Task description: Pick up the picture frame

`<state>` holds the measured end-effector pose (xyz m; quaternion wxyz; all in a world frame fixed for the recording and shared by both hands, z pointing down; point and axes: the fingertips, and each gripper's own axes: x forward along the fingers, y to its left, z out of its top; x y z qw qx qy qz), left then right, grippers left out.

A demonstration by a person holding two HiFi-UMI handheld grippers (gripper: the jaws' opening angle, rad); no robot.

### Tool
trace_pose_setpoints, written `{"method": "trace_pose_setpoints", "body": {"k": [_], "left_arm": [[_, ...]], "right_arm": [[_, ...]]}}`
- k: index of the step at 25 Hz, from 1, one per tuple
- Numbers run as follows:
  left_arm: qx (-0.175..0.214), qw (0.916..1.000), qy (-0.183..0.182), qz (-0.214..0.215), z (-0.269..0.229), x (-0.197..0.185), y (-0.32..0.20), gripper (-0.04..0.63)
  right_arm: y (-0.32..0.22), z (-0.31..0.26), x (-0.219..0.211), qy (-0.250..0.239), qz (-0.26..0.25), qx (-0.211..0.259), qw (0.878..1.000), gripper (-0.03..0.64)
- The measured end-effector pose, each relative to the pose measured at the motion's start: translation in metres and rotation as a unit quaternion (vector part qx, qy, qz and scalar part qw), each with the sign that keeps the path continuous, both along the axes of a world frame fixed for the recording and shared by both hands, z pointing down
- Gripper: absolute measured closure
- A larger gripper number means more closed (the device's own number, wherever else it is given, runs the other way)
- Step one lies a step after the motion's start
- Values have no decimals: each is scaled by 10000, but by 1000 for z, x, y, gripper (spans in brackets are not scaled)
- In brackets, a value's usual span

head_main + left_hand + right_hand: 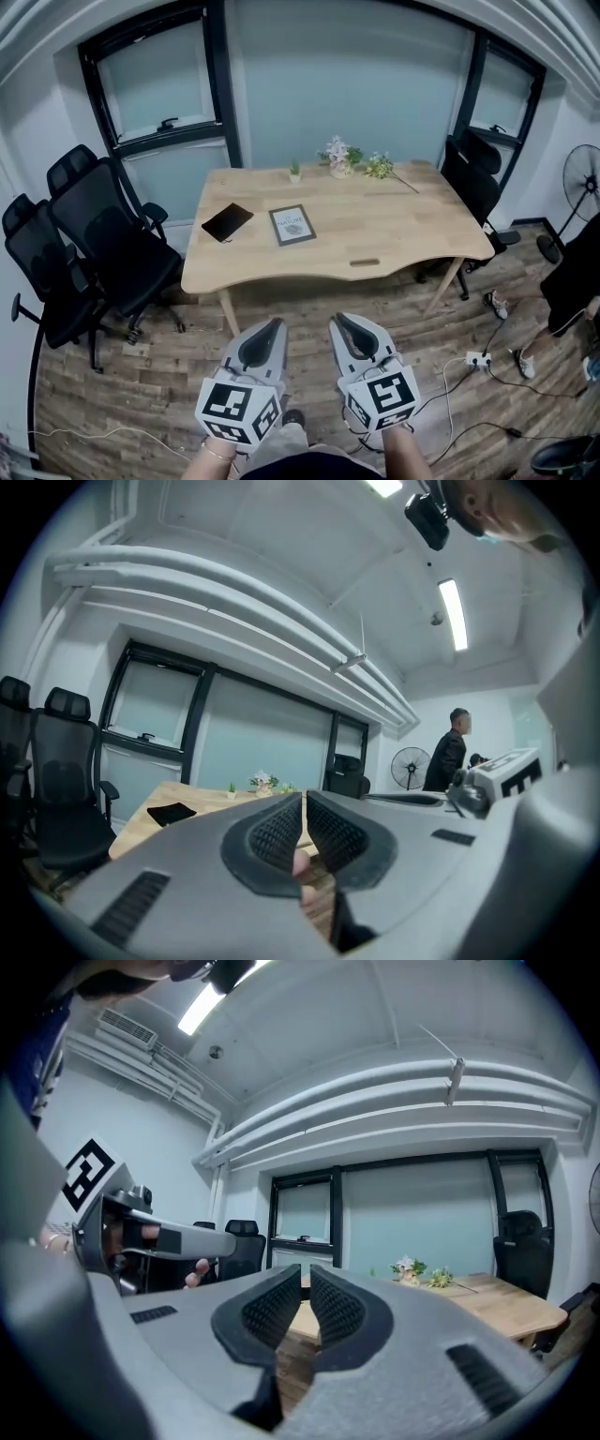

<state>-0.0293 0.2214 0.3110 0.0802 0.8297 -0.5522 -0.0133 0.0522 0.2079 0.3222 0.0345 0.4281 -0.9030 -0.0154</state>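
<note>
Two chairs (103, 234) left of table (394, 234) | picture frame (292, 225) beside black pad (227, 221)

The picture frame (292, 225) lies flat near the middle of the counter (394, 239), with a flat pad (227, 222) just to its left. Along the far edge stand a small plant (294, 171), a flower pot (339, 159) and a sprig (381, 167), left to right. Chairs (98, 246) stand left of the counter. The left tongs (270, 326) and right tongs (345, 322) sit side by side before the near edge.
</note>
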Motion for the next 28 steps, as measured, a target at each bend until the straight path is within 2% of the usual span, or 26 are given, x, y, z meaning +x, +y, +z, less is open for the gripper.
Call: {"method": "trace_pose_setpoints", "body": {"k": [7,10,28], "left_arm": [[-29,9999,98,140,2,-8,-31,580],[-67,9996,112,231,4,-11,-42,540],[-349,9965,193,739,25,-33,-91,469]], "right_arm": [[-30,5,-9,47,18,-116,9999,606],[-41,8,-15,43,-8,-200,9998,570],[-92,27,-36,88,342,-471,9983,514]]}}
